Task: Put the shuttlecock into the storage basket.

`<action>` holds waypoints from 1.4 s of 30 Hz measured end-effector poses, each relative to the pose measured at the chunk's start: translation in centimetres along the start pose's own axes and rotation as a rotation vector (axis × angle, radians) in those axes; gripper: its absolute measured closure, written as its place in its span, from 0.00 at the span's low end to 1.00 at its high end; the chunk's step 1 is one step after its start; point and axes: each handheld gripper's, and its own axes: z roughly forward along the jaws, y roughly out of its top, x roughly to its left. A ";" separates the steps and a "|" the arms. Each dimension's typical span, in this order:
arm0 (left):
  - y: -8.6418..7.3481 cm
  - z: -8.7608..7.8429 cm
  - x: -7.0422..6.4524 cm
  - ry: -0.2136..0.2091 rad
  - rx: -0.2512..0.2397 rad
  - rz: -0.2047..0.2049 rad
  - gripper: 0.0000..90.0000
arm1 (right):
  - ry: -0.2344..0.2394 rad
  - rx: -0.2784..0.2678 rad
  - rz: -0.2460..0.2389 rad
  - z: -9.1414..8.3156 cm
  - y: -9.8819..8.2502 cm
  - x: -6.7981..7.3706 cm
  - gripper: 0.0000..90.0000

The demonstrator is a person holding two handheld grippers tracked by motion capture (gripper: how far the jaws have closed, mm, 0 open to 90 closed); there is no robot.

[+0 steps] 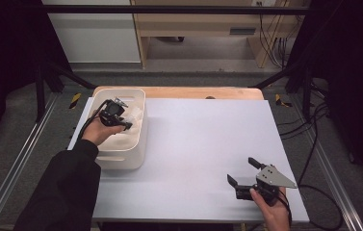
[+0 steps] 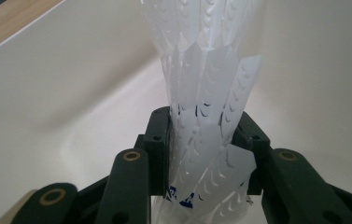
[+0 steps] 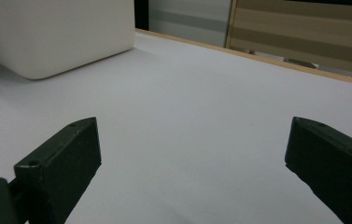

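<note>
A: One counter (image 1: 203, 144) under a pale sheet carries the whole setup. What stands on it?

B: A white bin (image 1: 138, 144) at the left edge, rounded corners, open top. The rest of the sheet is bare.

A: Location of the work item?

B: Inside the bin. It is a bundle of thin, translucent plastic sleeves (image 2: 206, 93) with rows of small cut flaps. It stands roughly upright between the bin walls.

A: Left gripper (image 1: 121, 120) condition?

B: Reaching into the bin, clamped on the bundle near its lower end. The left gripper view has both black pads pressing the plastic from either side.

A: Right gripper (image 1: 243, 174)?

B: Jaws wide apart, holding nothing, hovering low over the near right part of the counter, well apart from the bin.

A: Handling characteristics?

B: Judged light, limp and slippery. The layers will likely slide against one another and flop above the grip point. The thin flaps could crease or tear under a hard squeeze.

A: Recommended hold?

B: Across the full stack near the lower end, where the layers sit packed together. Support the free upper end with the right gripper if it sags.
</note>
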 end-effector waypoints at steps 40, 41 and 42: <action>-0.1 0.5 -0.4 -0.020 0.058 0.030 0.71 | 0.001 0.003 0.001 0.0 0.0 0.0 0.04; -0.1 0.5 -0.4 -0.021 0.060 0.030 0.71 | 0.002 0.004 0.001 0.0 0.0 0.0 0.04; -0.2 0.6 -0.4 -0.022 0.061 0.031 0.71 | 0.001 0.004 0.001 0.0 0.0 0.0 0.04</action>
